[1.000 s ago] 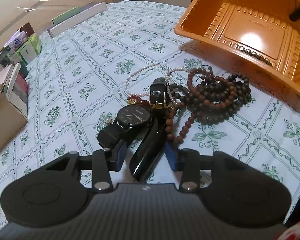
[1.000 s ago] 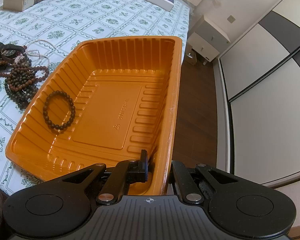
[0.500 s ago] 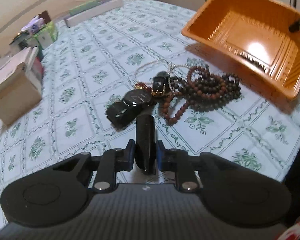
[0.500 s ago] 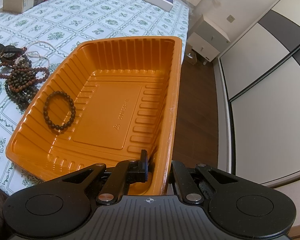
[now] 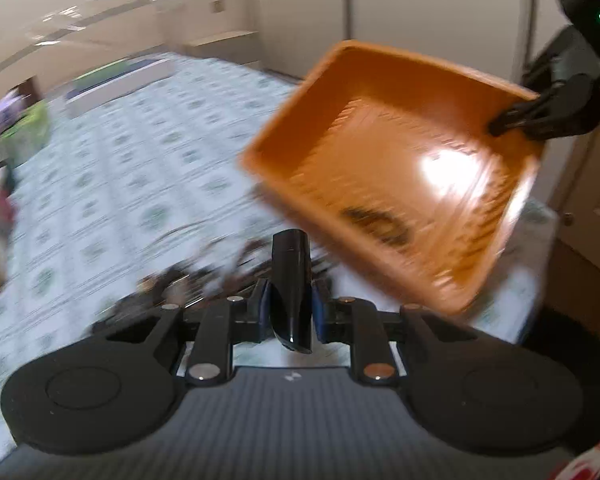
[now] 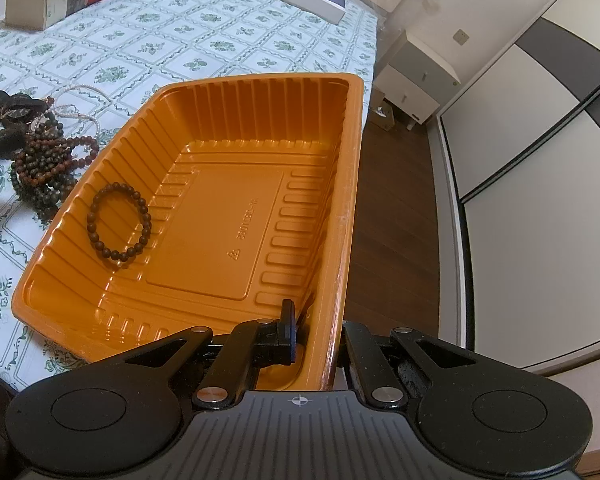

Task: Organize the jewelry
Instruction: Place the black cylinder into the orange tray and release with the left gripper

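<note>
Two grippers are in your hands. Your left gripper (image 5: 290, 312) is clamped on a glossy black bar-shaped item (image 5: 291, 280), held clear of the table; what the item is cannot be told. Your right gripper (image 6: 316, 340) is pinched tight on the near wall of the orange tray (image 6: 340, 184), one finger inside, one outside. One dark bead bracelet (image 6: 119, 222) lies inside the tray near its left wall. Remaining jewelry, a watch (image 6: 14, 109) and bead strands (image 6: 48, 164), sits heaped on the patterned tablecloth (image 6: 180, 40) just left of the tray.
</note>
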A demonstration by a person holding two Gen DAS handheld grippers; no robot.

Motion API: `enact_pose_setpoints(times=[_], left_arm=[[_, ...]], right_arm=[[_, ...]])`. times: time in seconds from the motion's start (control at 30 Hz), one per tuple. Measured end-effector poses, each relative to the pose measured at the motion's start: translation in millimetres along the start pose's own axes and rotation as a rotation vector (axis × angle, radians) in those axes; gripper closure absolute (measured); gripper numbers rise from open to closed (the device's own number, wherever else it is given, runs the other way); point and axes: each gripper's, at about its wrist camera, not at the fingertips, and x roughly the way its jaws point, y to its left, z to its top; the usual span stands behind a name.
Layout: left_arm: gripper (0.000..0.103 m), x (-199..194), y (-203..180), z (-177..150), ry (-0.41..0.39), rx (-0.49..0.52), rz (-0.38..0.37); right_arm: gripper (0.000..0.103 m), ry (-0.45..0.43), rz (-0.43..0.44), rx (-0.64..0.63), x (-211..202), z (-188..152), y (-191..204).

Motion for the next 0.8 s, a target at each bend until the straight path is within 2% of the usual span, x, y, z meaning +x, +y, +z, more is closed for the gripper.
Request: enact_pose_setpoints(times=[0.17, 0.23, 0.57, 0.8], left_arm=[[0.084, 24, -41, 22, -0.019, 0.029, -0.102], [0.084, 31, -52, 27, -0.018, 0.043, -0.120], [0.084, 50, -65, 36, -0.008, 0.043, -0.147], [0.081, 41, -60, 27, -0.031, 0.012, -0.119]], right_arm=[[0.098, -0.001, 0.002, -0.001, 0, 0, 0], [0.098, -0.001, 0.002, 0.000, 0, 0, 0], [0.098, -0.003, 0.007, 0.005, 0, 0, 1], [0.098, -0.006, 0.004, 0.005, 0, -1, 0]])
